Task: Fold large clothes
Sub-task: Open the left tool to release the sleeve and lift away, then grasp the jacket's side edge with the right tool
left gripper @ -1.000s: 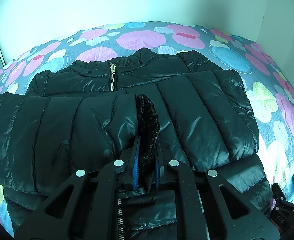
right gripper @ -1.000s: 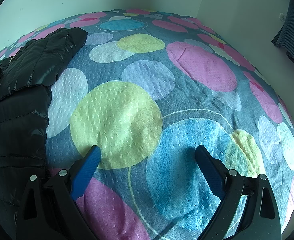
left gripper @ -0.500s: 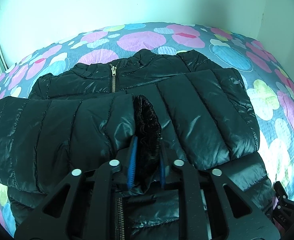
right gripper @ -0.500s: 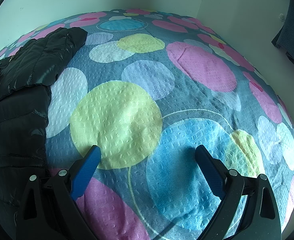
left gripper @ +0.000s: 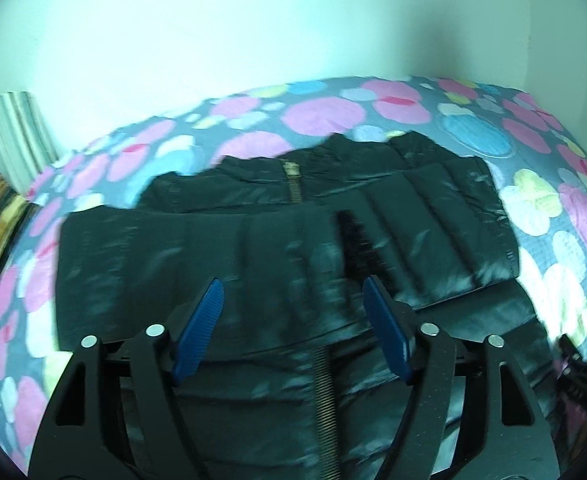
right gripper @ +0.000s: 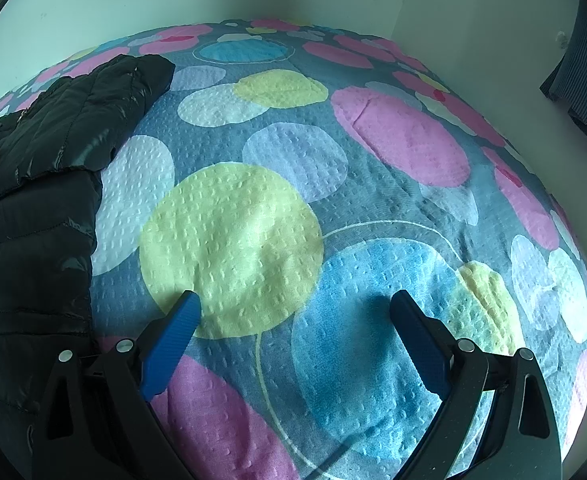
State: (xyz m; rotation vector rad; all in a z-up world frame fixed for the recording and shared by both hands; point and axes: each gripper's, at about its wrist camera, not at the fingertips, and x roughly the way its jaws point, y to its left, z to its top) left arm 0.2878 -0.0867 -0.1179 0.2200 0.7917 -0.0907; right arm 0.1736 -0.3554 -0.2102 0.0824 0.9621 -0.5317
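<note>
A shiny black puffer jacket [left gripper: 413, 224] lies on the bed with its front zipper [left gripper: 292, 184] up. Both sleeves are folded across the chest, and the left sleeve's dark cuff [left gripper: 357, 240] rests near the middle. My left gripper [left gripper: 293, 284] hovers above the jacket, open, with nothing between its blue pads; this view is motion-blurred. In the right wrist view the jacket [right gripper: 41, 184] fills the left edge. My right gripper [right gripper: 293, 304] is open over bare bedspread, to the right of the jacket.
A bedspread [right gripper: 393, 140] with pink, blue and yellow circles covers the bed. White walls stand behind and to the right. Striped fabric [left gripper: 9, 140] lies at the far left. The other gripper's black body [left gripper: 581, 364] shows at the lower right of the left wrist view.
My left gripper has let go of the sleeve cuff, opened wide and pulled up and back. The sleeve now lies across the chest. The right gripper has not moved.
</note>
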